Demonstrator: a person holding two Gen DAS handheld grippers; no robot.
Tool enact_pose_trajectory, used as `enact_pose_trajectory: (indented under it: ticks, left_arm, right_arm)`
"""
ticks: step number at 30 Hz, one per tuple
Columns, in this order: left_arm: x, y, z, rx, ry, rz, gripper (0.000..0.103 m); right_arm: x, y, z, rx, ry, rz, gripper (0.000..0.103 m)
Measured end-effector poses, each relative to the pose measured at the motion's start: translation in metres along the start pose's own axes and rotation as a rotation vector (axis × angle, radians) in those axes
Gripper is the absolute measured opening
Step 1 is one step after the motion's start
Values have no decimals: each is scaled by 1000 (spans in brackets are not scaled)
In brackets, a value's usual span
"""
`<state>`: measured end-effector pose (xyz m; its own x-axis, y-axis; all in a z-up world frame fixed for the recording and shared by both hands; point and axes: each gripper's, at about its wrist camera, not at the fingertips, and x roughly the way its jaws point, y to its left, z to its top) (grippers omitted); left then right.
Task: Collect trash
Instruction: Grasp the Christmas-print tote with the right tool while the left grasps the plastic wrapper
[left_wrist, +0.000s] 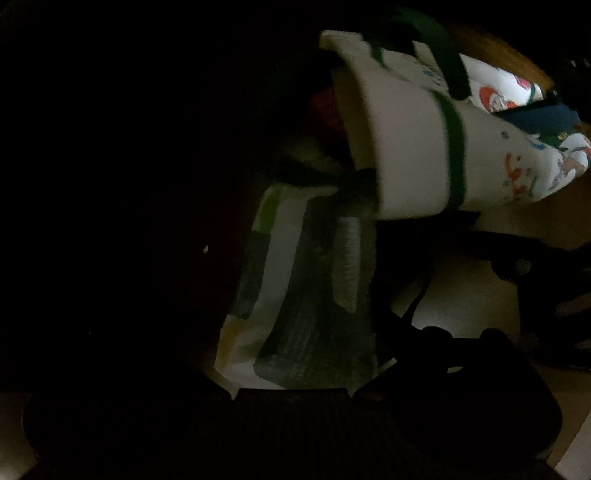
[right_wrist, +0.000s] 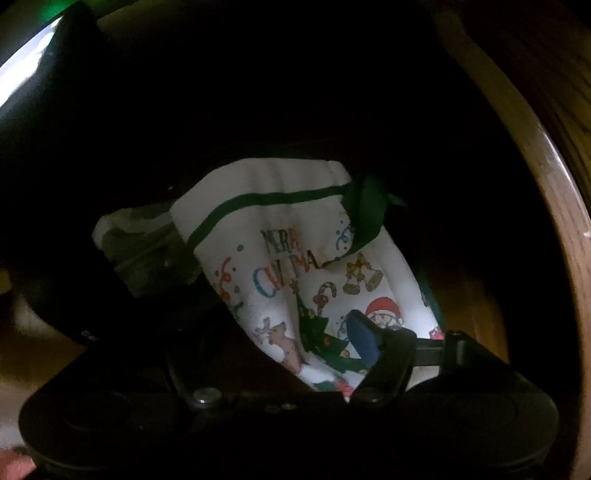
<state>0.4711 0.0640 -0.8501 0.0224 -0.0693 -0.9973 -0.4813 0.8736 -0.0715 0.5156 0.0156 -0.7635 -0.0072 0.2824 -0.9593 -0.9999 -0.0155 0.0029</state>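
Note:
A white Christmas-print cloth bag (right_wrist: 295, 258) with a green drawstring hangs in front of me; it also shows in the left wrist view (left_wrist: 417, 147) with its mouth toward the left. My right gripper (right_wrist: 347, 350) is shut on the bag's lower part, one blue pad (right_wrist: 362, 339) pressed on the cloth. A crinkled wrapper (left_wrist: 306, 295) with white, green and grey print sits at the bag's mouth, and shows in the right wrist view (right_wrist: 144, 251) beside the bag. My left gripper (left_wrist: 295, 369) holds the wrapper; its fingers are lost in the dark.
The scene is very dark. A curved wooden edge (right_wrist: 546, 184) runs down the right side. A pale floor or surface (left_wrist: 461, 295) shows below the bag. Something red (left_wrist: 325, 107) lies inside the bag's mouth.

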Motion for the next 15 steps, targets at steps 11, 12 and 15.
enact_pose_trajectory:
  ticks: [11, 12, 15]
  left_arm:
    - [-11, -14, -1, 30, -24, -20, 44]
    - [-11, -15, -2, 33, -26, -20, 42]
    - [-11, -16, -2, 39, -28, -21, 41]
  right_arm:
    - [7, 16, -7, -36, 34, -126, 37]
    - [7, 20, -5, -81, 37, -122, 41]
    - [7, 18, -3, -153, 60, -68, 58]
